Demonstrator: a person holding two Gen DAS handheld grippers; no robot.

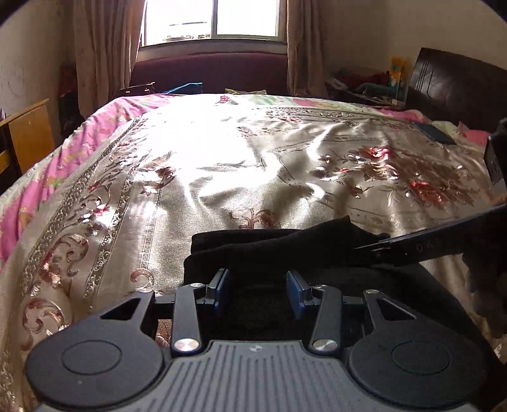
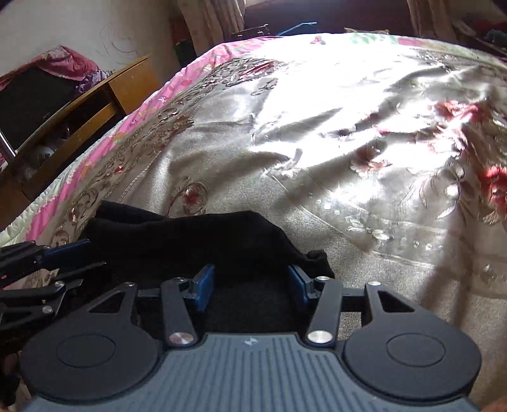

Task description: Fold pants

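Sunlit satin bedspread point(image 1: 240, 177) covers most of a wide bed, with broad bare cloth stretching ahead toward the window point(image 1: 212, 19) and curtains point(image 1: 104, 54). Black pants point(image 1: 279, 250) lie bunched at the near edge of the bed. Both tools hover over them: the left gripper point(image 1: 257, 293) has its blue pads spread apart above the dark cloth, and the right gripper point(image 2: 250, 286) is likewise spread, empty. A wooden desk point(image 2: 104, 98) stands close beside the bed's left edge; a dark headboard point(image 1: 459, 85) bounds the right.
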